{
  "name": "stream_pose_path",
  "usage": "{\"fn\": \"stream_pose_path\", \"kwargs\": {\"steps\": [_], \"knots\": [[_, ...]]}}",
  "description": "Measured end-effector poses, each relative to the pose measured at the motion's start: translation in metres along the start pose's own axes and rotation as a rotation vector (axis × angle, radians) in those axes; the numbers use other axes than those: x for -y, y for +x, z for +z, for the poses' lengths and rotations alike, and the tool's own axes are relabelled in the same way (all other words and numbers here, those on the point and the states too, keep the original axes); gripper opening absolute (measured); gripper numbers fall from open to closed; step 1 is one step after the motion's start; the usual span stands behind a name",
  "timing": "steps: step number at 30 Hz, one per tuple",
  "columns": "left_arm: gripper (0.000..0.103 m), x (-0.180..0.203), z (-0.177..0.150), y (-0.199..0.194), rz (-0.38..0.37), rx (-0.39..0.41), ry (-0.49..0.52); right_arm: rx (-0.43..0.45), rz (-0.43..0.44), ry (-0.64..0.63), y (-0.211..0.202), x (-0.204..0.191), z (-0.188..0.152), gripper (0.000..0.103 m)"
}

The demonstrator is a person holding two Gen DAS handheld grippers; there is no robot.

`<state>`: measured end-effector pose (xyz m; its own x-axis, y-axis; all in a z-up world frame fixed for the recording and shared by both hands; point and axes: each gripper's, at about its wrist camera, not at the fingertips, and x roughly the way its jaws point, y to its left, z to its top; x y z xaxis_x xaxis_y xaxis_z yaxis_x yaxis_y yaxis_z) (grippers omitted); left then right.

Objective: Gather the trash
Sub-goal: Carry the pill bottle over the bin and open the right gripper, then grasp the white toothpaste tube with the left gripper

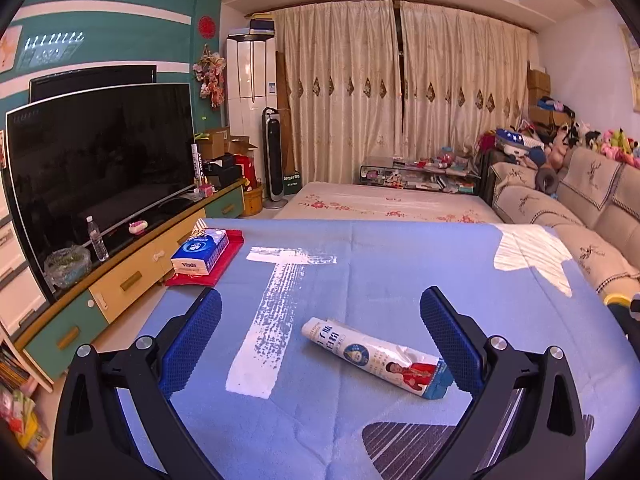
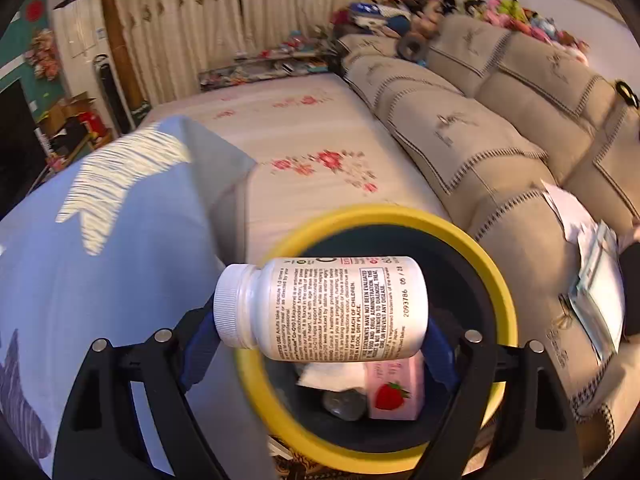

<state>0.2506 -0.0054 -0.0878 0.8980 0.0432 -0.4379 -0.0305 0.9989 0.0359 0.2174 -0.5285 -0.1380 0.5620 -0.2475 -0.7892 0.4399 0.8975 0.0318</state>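
Cream curtains shut at 12 o'clock, light thru the gap. TV on teal/yellow cabinet at 9. Beige sofa w/ plush toys at 3. White AC unit at 11, teal wall behind TV.

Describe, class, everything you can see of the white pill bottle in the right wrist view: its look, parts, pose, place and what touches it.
The white pill bottle looks like glossy plastic, with a ribbed white screw cap, closed, at its left end and a printed paper label of small black text plus a red-edged panel. It lies sideways across the right gripper, held between the blue pads. It hangs above the opening of the yellow-rimmed bin, not touching the bin or the trash inside.
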Motion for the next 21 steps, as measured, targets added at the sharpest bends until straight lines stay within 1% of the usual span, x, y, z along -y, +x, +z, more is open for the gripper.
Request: {"fn": "stream_pose_path", "kwargs": {"steps": [1, 4, 6, 9, 11, 12, 13, 15, 19, 21], "knots": [[0.098, 0.001, 0.0, -0.001, -0.007, -0.004, -0.003, -0.003, -0.004, 0.014, 0.002, 0.006, -0.002, 0.081], [0.098, 0.007, -0.001, -0.002, -0.038, -0.029, -0.019, 0.016, 0.002, 0.026, -0.001, 0.015, -0.007, 0.086], [0.098, 0.013, -0.001, -0.002, -0.053, -0.057, -0.015, 0.037, -0.009, 0.018, -0.005, 0.019, -0.007, 0.086], [0.098, 0.025, 0.002, 0.0, -0.015, -0.083, 0.022, 0.058, -0.001, 0.031, -0.012, 0.029, -0.009, 0.087], [0.098, 0.031, 0.004, 0.006, 0.012, -0.137, 0.019, 0.07, 0.016, 0.039, -0.015, 0.033, -0.01, 0.087], [0.098, 0.032, 0.005, 0.012, 0.008, -0.168, 0.006, 0.073, 0.02, 0.04, -0.017, 0.032, -0.01, 0.087], [0.098, 0.033, 0.005, 0.019, -0.006, -0.218, -0.019, 0.076, 0.03, 0.042, -0.018, 0.033, -0.011, 0.087], [0.098, 0.033, 0.006, 0.031, -0.003, -0.285, -0.061, 0.077, 0.05, 0.049, -0.019, 0.033, -0.013, 0.087], [0.098, 0.031, 0.004, 0.053, 0.036, -0.362, -0.157, 0.072, 0.083, 0.047, -0.016, 0.033, -0.014, 0.087], [0.098, 0.028, 0.001, 0.068, 0.04, -0.415, -0.196, 0.072, 0.095, 0.042, -0.016, 0.032, -0.015, 0.087]]}}
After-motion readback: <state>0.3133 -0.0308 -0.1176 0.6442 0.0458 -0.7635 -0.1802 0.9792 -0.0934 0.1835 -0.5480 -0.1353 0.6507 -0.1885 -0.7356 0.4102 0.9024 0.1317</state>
